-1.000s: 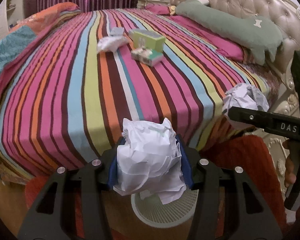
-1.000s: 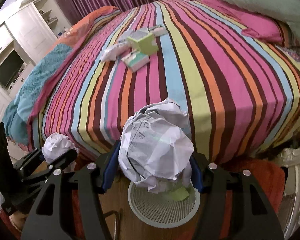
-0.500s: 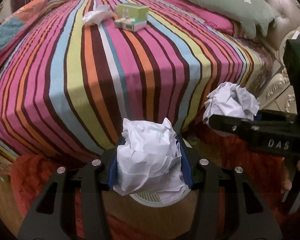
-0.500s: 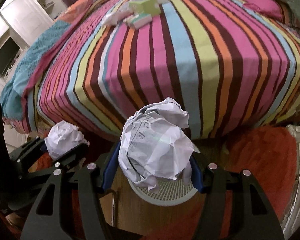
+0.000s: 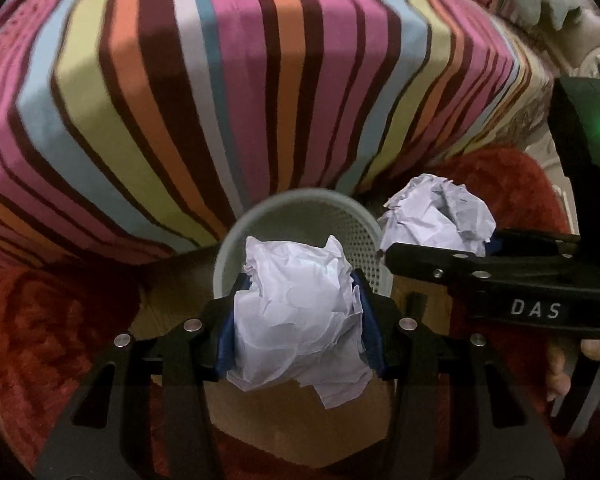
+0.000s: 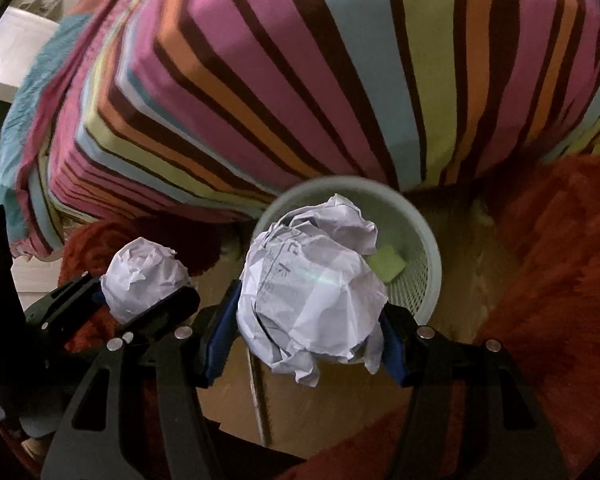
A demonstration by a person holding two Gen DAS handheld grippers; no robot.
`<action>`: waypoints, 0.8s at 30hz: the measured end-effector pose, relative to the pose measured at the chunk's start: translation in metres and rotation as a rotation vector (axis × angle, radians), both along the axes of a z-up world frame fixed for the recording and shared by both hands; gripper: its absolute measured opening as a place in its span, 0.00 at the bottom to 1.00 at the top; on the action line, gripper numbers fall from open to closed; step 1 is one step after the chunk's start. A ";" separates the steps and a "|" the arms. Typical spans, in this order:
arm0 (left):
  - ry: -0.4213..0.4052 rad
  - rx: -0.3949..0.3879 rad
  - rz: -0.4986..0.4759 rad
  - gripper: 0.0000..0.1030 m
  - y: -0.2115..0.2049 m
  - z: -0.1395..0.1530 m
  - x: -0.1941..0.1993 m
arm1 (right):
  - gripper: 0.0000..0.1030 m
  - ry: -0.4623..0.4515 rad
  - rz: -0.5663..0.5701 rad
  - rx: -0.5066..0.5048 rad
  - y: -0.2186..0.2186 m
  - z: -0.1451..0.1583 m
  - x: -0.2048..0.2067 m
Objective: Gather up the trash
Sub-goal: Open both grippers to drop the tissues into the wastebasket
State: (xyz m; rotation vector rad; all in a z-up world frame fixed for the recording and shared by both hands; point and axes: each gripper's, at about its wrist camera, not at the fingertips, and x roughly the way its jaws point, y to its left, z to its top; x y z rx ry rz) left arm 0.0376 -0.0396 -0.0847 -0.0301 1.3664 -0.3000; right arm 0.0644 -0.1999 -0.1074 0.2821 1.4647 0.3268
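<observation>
Left gripper [image 5: 298,316]: jaws pinching plain paper ball [image 5: 300,316]
Right gripper [image 6: 310,308]: jaws pinching printed paper ball [image 6: 312,292]
Mesh wastebasket [image 6: 428,248]: below both, green scrap [image 6: 386,263] inside

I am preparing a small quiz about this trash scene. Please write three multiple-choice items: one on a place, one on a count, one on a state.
1. Where does the mesh bin stand?
A. On the bed
B. On the floor at the foot of the bed
C. On a shelf

2. How many crumpled paper balls are held in all?
A. One
B. Two
C. Four

3. What is the state of the right gripper?
A. Shut on a paper ball
B. Open and empty
C. Lying inside the bin

Answers:
1 B, the bin is below the striped bedspread, beside the red rug.
2 B, the left gripper holds one paper ball, the right gripper another.
3 A, its pads press both sides of the ball.
</observation>
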 end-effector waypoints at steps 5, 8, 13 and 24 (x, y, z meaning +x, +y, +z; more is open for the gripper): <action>0.108 -0.003 -0.005 0.49 -0.004 -0.029 0.008 | 0.56 0.089 -0.009 -0.010 0.000 -0.023 0.006; 0.170 -0.019 0.007 0.49 -0.003 -0.044 0.012 | 0.57 0.136 -0.022 0.000 0.001 -0.033 0.010; 0.247 -0.038 0.032 0.64 -0.001 -0.057 0.016 | 0.65 0.182 -0.037 -0.001 0.003 -0.040 0.015; 0.221 -0.015 0.101 0.77 0.013 -0.052 0.018 | 0.86 0.156 -0.058 -0.046 -0.001 -0.033 0.014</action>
